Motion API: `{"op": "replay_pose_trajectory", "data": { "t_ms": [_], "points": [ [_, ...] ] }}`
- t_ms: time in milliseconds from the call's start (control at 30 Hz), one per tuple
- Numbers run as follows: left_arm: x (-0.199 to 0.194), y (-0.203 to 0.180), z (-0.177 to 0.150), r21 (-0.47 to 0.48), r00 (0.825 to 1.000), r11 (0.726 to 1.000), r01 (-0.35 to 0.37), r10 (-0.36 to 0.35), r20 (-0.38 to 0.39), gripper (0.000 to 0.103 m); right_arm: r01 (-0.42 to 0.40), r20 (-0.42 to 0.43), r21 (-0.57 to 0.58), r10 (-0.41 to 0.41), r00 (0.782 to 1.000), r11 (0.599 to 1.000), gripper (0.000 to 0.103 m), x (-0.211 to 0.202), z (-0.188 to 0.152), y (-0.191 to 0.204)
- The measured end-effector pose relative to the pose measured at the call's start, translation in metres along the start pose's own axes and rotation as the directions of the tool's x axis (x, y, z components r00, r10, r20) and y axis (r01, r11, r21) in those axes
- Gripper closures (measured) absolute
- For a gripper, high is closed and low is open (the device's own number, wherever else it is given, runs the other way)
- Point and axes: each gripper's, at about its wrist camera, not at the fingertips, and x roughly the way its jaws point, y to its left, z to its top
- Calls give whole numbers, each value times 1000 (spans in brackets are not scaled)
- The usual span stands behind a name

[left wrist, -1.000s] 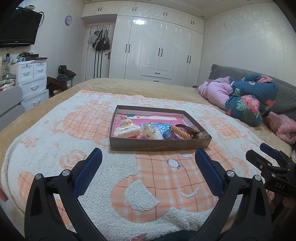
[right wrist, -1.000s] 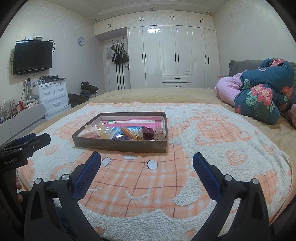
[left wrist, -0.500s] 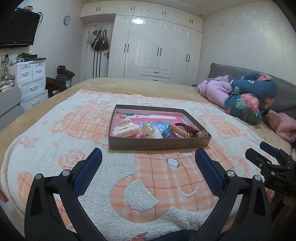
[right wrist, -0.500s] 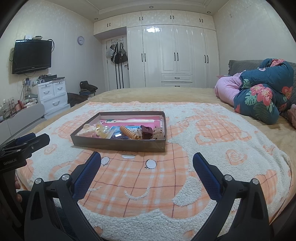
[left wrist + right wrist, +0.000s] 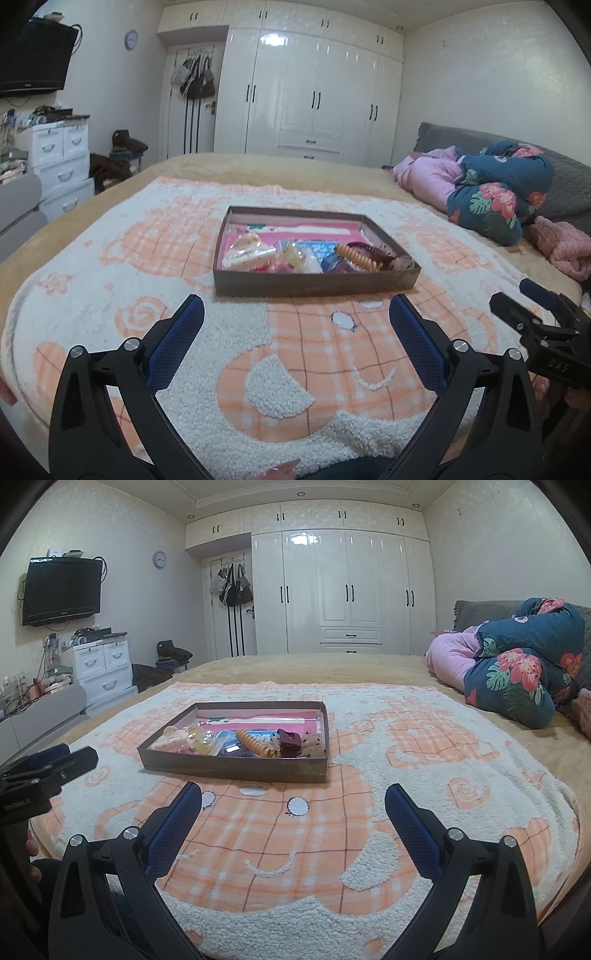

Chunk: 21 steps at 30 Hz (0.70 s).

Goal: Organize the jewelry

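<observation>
From the left wrist view, your left hand-held gripper [image 5: 295,314] is spread wide with nothing between its blue pads, hanging over the fleecy orange-and-white blanket [image 5: 129,266] on the bed. The task's things all sit ahead of it in a shallow brown cardboard tray [image 5: 314,286] in the middle of the blanket: a pale hair claw in a clear packet [image 5: 245,251], another clear packet with a yellowish piece [image 5: 297,256], an orange spiral hair tie [image 5: 358,258] and a dark maroon claw clip [image 5: 373,253], with a blue card [image 5: 321,248] lying flat beneath them. They are crowded along the near wall of the tray, overlapping, while its far pink floor lies mostly bare. No piece shows loose on the blanket. That fits either a tray waiting to be sorted or one that has just been filled; you cannot settle which from here. At the right edge your right hand-held gripper [image 5: 532,299] comes in, and its black body carries white letters that read roughly "DAS"; the print is small and uncertain.

From the right wrist view, your right hand-held gripper [image 5: 293,797] is likewise gaping and empty, short of the tray [image 5: 236,770]. The spiral tie [image 5: 255,746] and the maroon clip [image 5: 290,741] sit near the tray's front, beside a speckled pale piece [image 5: 314,743] in the right corner. The left gripper [image 5: 51,764] shows at the left edge, with white lettering on its side too blurred to read with confidence. The wall television [image 5: 62,590] has a logo, illegible.
</observation>
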Motion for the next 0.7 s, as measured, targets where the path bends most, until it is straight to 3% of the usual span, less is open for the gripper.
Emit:
{"op": "replay_pose_trajectory", "data": {
  "t_ms": [167,400,533,633,700],
  "points": [
    [-5,-1,-1,-3,1000,1000,1,-1,27,11,5,-5,4,-5,1000,1000,6,0,-1,-1],
    [-1,5,1,-37,1000,999,-23,23,5,11,14,-20,27,-13,1000,1000,6,7,2,-10],
    [10,24,7,-66,998,996,-67,66,-12,11,84,-63,35,-82,995,996,6,34,13,-30],
    [28,55,19,-111,991,985,-130,126,-42,11,150,-143,80,-138,980,985,6,76,25,-64],
    [43,80,27,-132,985,976,-171,166,-52,11,234,-247,104,-203,948,967,6,118,34,-96]
  ]
}}
